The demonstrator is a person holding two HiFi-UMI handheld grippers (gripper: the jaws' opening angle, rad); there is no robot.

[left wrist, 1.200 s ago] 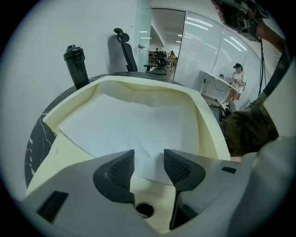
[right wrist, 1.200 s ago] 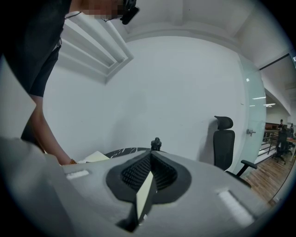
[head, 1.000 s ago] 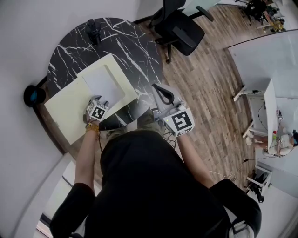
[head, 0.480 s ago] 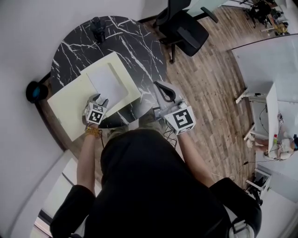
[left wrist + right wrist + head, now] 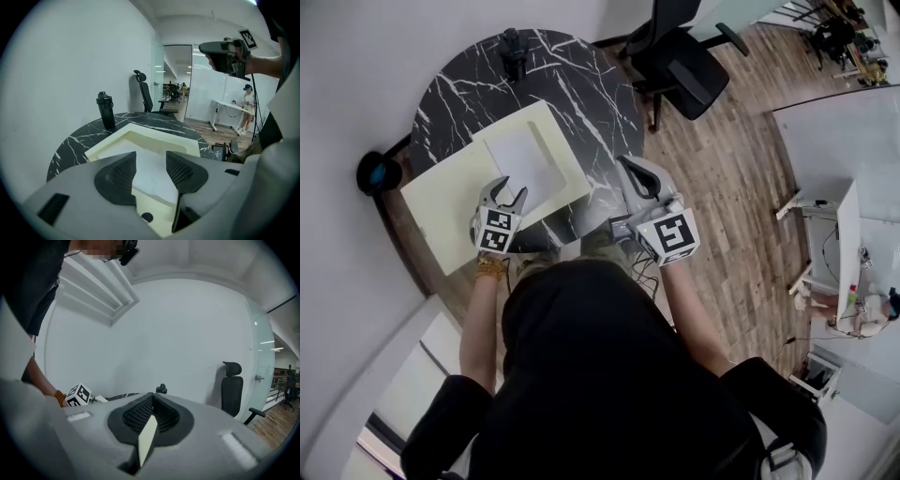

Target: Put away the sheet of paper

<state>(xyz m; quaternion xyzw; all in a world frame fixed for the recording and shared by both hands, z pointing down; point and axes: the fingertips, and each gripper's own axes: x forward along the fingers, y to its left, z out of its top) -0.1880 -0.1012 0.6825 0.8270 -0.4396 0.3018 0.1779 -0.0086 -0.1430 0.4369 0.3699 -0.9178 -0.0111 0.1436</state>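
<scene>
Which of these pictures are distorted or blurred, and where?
Head view: evenly lit and sharp, straight lines bend near the edges. Left gripper view: fisheye, black corners; the left hand-held gripper is soft, the round black marble table sharper. Right gripper view: the same fisheye and black corners.

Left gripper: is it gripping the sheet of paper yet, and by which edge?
No. The left gripper has its jaws apart above the sheet of paper, which lies flat in the cream tray; nothing is held.

One white paper sheet (image 5: 523,167); one pale-yellow rectangular tray (image 5: 441,208); one round black marble table (image 5: 581,94); one black bottle (image 5: 514,52); one black office chair (image 5: 680,66).
</scene>
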